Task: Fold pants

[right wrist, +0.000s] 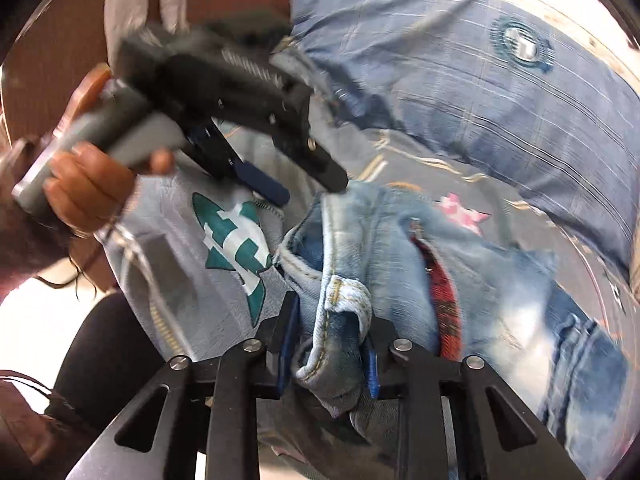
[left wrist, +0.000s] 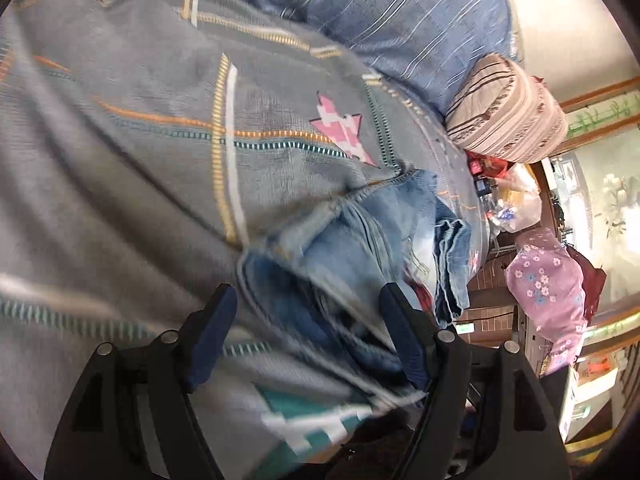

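Note:
Light blue jeans [left wrist: 360, 240] lie bunched on a grey patterned bedsheet [left wrist: 140, 140]. My left gripper [left wrist: 308, 300] is open, its dark blue pads on either side of the blurred denim at the waist end. In the right wrist view the jeans [right wrist: 460, 280] spread to the right, with a red plaid lining showing. My right gripper [right wrist: 328, 320] is shut on a fold of the waistband [right wrist: 340, 320]. The left gripper [right wrist: 312, 184] also shows there, held by a hand, its fingers spread at the top edge of the jeans.
A blue striped blanket [left wrist: 400, 12] lies at the far side of the bed, with a striped bolster [left wrist: 508, 116] beside it. Past the bed's edge are plastic bags [left wrist: 516, 200] and a pink floral cloth [left wrist: 552, 292]. A teal star patch [right wrist: 236, 244] marks the sheet.

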